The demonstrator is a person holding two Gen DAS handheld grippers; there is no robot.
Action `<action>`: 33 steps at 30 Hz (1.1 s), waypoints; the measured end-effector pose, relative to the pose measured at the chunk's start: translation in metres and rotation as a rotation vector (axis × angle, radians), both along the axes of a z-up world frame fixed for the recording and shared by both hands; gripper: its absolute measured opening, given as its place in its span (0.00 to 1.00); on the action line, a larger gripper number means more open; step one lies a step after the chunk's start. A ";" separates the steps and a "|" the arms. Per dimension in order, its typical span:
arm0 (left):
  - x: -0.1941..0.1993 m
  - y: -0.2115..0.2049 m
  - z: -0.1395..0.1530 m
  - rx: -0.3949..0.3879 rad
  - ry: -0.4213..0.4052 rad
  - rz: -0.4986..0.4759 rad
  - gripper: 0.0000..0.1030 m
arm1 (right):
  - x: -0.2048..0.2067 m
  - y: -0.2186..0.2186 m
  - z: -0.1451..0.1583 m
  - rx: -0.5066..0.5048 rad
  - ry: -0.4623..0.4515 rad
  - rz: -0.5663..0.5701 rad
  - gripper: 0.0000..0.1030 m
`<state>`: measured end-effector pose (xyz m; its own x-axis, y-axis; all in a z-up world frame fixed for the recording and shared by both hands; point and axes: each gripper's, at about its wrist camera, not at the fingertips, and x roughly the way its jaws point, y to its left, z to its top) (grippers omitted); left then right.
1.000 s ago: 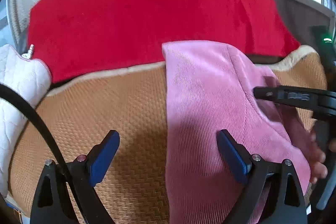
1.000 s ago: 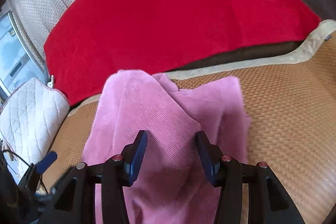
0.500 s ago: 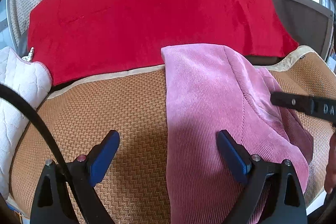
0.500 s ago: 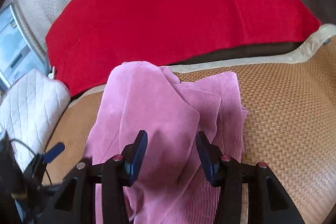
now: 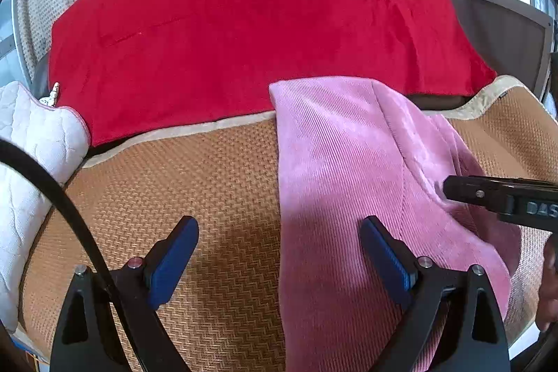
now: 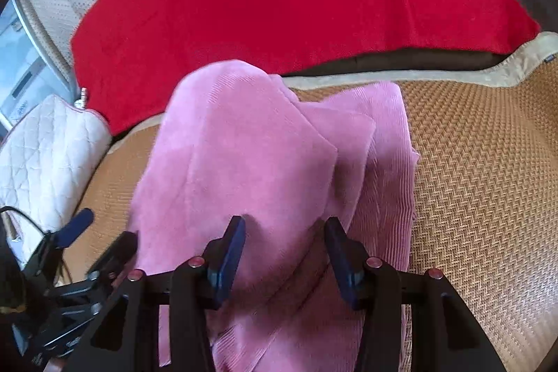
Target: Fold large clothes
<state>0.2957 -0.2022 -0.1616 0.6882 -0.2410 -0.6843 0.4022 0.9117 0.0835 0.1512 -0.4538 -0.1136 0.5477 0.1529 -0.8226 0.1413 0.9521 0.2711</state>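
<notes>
**Pink garment half folded, both grippers free above it**

The pink garment lies on the woven mat, running from the mat's far edge, where it meets the red blanket, down to the near edge. Its left side forms a straight, clean fold line. Its right side is less tidy: in the right wrist view several layers overlap at an angle, and a ribbed panel sticks out toward the mat's right side.

The left gripper hovers with its jaws spread wide. One blue pad sits over bare mat, the other over the cloth, and nothing is pinched between them. The right gripper stands about half open above the middle of the garment; cloth shows between and below its pads, but the pads do not appear to press on it, so it seems to hold nothing.

By the look of it, the lengthwise fold is laid and the step in hand is a pause between folds, with both tools released. The task seems roughly midway: the piece is narrowed but long.

The next move likely calls for squaring up the loose right-hand layers, then taking an end of the strip at both corners and carrying it over the other end. The overlapped layers could slide apart if only the top one is pinched.

A white quilted cushion rests at the mat's left edge, well clear of the garment.
</notes>
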 end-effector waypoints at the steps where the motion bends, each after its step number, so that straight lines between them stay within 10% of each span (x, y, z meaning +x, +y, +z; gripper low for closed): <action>1: -0.001 0.002 0.003 -0.009 -0.009 0.003 0.91 | -0.002 0.002 0.005 -0.002 -0.017 0.007 0.50; 33: -0.002 0.015 0.000 0.035 0.044 0.033 0.91 | -0.008 0.039 0.002 -0.025 0.007 0.121 0.51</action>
<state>0.2941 -0.1873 -0.1619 0.6645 -0.1942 -0.7216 0.3762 0.9213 0.0984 0.1427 -0.4149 -0.1112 0.5208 0.1971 -0.8306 0.0272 0.9687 0.2469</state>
